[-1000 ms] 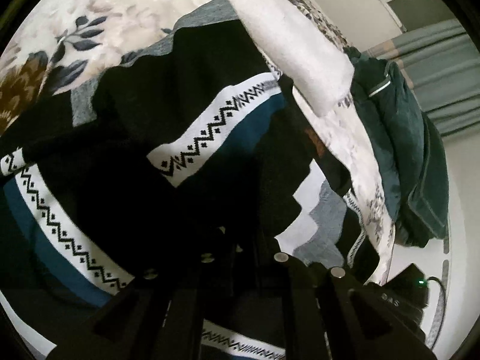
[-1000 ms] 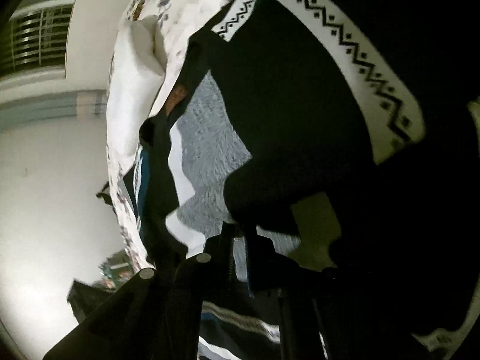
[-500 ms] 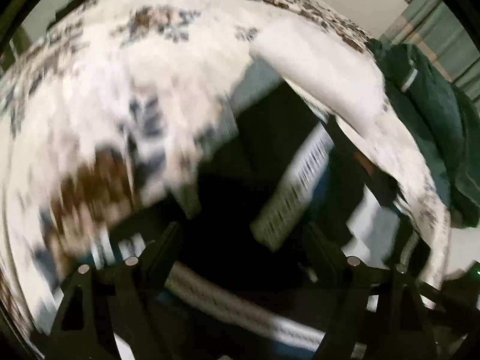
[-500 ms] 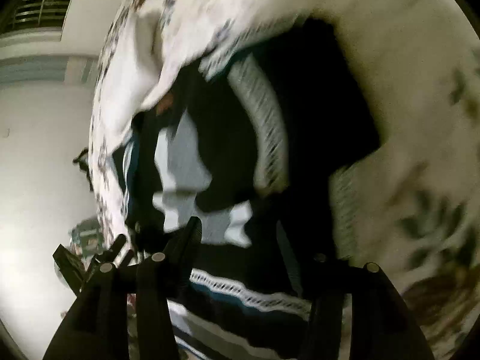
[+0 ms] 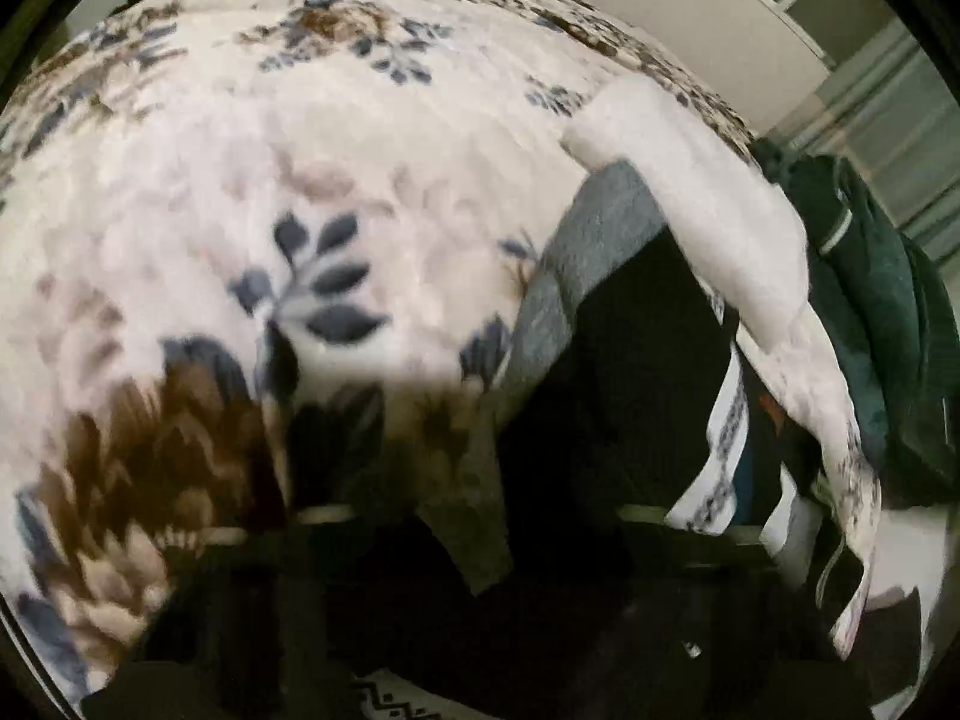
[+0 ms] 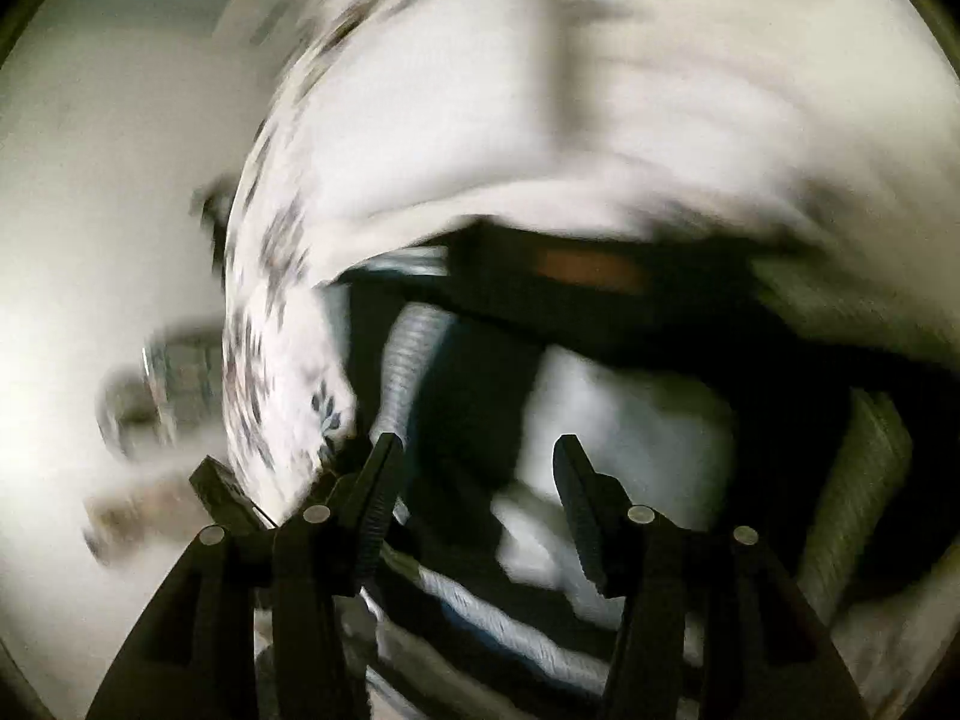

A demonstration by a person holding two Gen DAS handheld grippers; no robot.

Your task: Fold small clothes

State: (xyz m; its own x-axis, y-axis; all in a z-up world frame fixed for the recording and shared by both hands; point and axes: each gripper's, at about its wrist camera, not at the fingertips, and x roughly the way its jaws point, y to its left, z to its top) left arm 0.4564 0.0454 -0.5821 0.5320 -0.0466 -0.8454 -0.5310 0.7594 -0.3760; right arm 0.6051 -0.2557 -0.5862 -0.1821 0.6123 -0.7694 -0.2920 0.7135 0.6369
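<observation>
A black sweater (image 5: 618, 372) with white zigzag bands, blue stripes and grey panels lies on a floral blanket (image 5: 300, 180). In the left wrist view my left gripper (image 5: 486, 516) is blurred and dark at the bottom of the frame. Its jaws are closing, still apart, with a grey corner of the sweater between them. My right gripper (image 6: 474, 450) hovers just above the sweater (image 6: 480, 396), fingers apart and nothing between them. An orange label (image 6: 588, 267) shows at the sweater's black neck edge. Both views are smeared by motion.
A white folded cloth or pillow (image 5: 720, 210) lies along the sweater's far side. A dark green garment (image 5: 870, 300) is heaped at the bed's right edge. The blanket (image 6: 480, 120) ends at the left, with pale floor (image 6: 90, 180) beyond.
Both grippers, shut on the sweater a second ago, have let go and opened. The left slid out over the blanket and its jaws have narrowed since. The right rose and rolled.
</observation>
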